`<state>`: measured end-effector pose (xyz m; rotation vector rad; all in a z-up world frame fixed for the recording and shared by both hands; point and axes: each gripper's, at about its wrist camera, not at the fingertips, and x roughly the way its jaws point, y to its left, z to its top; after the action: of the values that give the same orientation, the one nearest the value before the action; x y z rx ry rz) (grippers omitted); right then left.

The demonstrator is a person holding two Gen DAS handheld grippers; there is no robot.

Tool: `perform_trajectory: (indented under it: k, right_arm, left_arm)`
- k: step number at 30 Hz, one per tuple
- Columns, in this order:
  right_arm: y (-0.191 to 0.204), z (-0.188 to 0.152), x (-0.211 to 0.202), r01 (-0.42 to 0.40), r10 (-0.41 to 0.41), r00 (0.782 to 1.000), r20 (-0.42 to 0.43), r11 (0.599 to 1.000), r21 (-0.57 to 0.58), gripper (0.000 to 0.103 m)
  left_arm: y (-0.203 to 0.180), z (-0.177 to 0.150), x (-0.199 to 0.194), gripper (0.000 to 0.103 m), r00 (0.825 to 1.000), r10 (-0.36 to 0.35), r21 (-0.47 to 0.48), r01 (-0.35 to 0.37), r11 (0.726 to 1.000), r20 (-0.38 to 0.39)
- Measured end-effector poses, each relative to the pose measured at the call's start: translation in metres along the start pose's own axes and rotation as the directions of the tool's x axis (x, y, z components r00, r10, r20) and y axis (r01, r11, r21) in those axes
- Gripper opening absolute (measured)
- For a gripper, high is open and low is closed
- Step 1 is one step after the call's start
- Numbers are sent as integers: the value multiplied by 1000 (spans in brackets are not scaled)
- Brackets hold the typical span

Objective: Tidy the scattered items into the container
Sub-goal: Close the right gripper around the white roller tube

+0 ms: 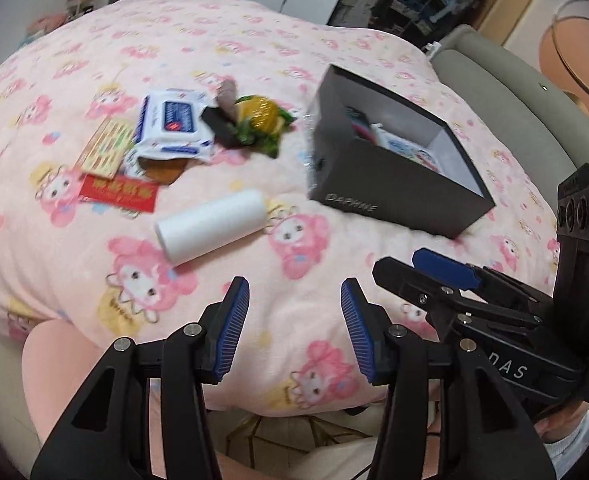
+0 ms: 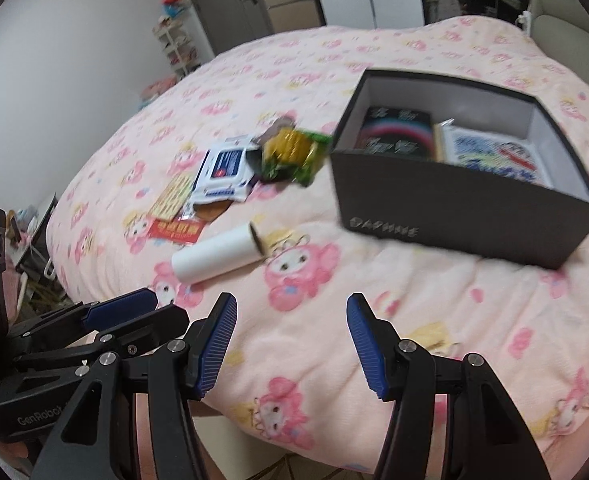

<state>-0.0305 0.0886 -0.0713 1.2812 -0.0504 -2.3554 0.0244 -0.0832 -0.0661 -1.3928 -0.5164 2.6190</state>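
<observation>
A pink cartoon-print blanket (image 1: 74, 264) covers the bed. Toward its left lies a loose cluster: a yellow-and-red card (image 1: 104, 148), a red packet (image 1: 120, 193) just below it, and a white-and-blue wipes pack (image 1: 173, 124) overlapping a brown item whose edge alone shows. A green-and-yellow snack packet (image 1: 260, 120) touches the wipes pack on the right, with a dark flat object and a grey object against it; both are too blurred to identify. A white roll (image 1: 212, 226) lies on its side, apart from the cluster and nearer the grippers. Further right stands the open dark box (image 1: 394, 184) marked DAPHNE, holding a dark printed pack (image 2: 398, 132) and a blue-and-white pack (image 2: 494, 152) side by side.

The left gripper (image 1: 295, 328) hovers above bare blanket, jaws parted and empty. The right gripper (image 2: 292, 344) is likewise parted, empty and clear of the blanket. Nothing lies between either gripper and the roll.

Both views are motion-blurred; printed text on the items is unreadable.
</observation>
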Motion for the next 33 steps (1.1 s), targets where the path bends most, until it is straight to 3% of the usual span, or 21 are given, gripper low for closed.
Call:
perform_trajectory:
  k: [11,17,23,29,33]
  right_arm:
    - [25,19,50,1,-6,997,-75,998,-59,54]
    - [23,34,77,12,-17,996,-91,998,-57,54]
    - [20,54,102,5,-8,997,-81,999,-37,54]
    - [27,63,129,-77,71,991,-110,996,-46,54]
    - [28,55,139,-159,154,979,-137,987,-33,39]
  left_arm:
    - [63,1,15,47,998,55,-157,-50,986,27]
    - [86,3,35,35,999,33,-220,-25,975,34]
    - [99,14,57,34,998,36,-244,-23,970,47]
    - [106,16,60,29,994,84,-263,-62,963,72]
    - [111,14,64,25,995,67,-274,-44,961,77]
